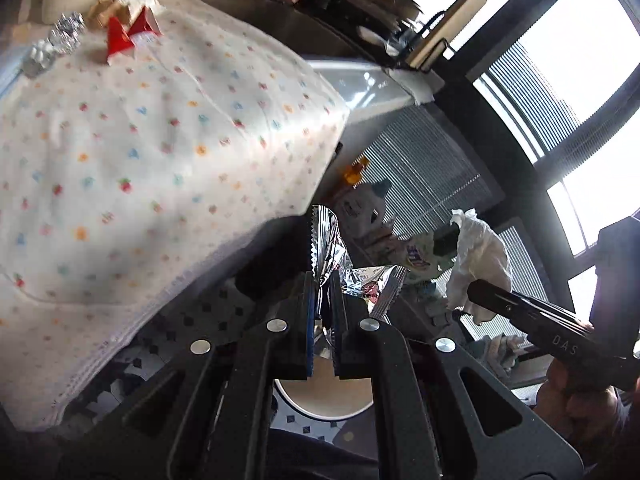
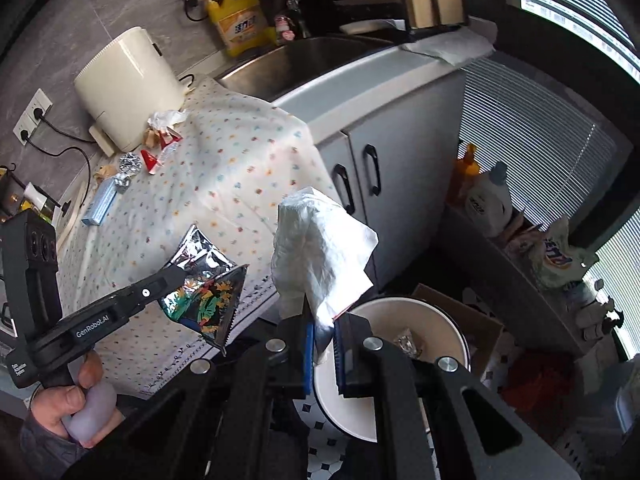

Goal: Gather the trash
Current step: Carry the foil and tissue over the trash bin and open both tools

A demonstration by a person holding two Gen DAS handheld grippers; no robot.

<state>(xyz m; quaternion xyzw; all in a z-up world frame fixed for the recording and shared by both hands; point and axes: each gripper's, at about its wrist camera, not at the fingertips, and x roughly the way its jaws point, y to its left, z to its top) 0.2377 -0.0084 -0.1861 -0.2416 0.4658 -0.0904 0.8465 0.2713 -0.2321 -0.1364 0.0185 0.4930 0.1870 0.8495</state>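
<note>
My left gripper is shut on a crumpled silver foil snack bag. In the right wrist view the same bag hangs from the left gripper at the counter's front edge. My right gripper is shut on a crumpled white tissue, which sticks up above its fingers. A round white bin stands on the floor just under both grippers, with a scrap of foil inside. More trash lies at the back of the patterned cloth: red wrappers, foil balls and a tissue.
A white appliance and a sink sit behind the cloth-covered counter. A blue box lies at the cloth's left edge. Cabinet doors face the bin. A cardboard box and bottles crowd the right side.
</note>
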